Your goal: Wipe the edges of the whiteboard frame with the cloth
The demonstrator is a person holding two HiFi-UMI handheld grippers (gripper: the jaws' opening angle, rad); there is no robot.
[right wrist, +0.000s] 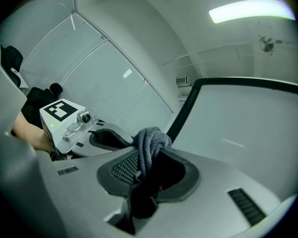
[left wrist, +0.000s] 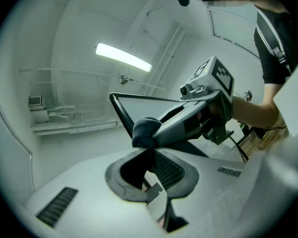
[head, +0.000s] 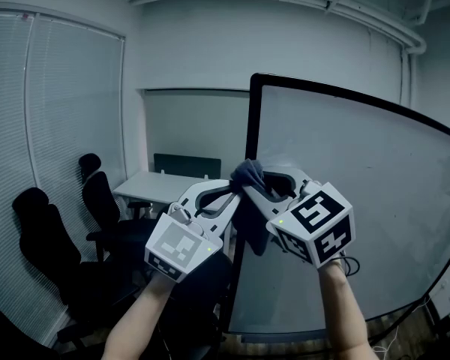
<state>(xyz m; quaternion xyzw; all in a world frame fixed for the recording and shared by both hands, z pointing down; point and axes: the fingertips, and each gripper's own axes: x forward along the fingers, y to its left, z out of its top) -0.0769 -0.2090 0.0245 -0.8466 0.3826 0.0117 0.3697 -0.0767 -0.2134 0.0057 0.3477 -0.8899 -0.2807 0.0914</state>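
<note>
A big whiteboard point(head: 352, 208) fills the right side of the room. It has a thin black frame point(head: 253, 126) all around it. On the left wall, white blinds point(head: 52, 118) cover the window. Two black chairs point(head: 97, 197) stand below the blinds, and a white worktop point(head: 161, 186) sits behind them by the far wall. A long light point(left wrist: 123, 57) shines on the ceiling.

A person holds up both arms in front of the board. The left gripper point(head: 235, 189) comes up from the left. The right gripper point(head: 250, 187) comes in from the right, and its tips meet the left one's tips. Each one has a white cube with black squares on it.

Between them is a dark blue cloth point(head: 248, 201). Both grippers have hold of it. The left gripper's jaws are squeezed nearly together on a thin fold of the cloth. The right gripper's jaws are also pinched on the cloth, and a fat bunch of it sticks out past the tips. The rest of the cloth hangs down below the tips.

The cloth is right at the left side of the frame, about half way up. From here you cannot tell if it is touching the black edge
</note>
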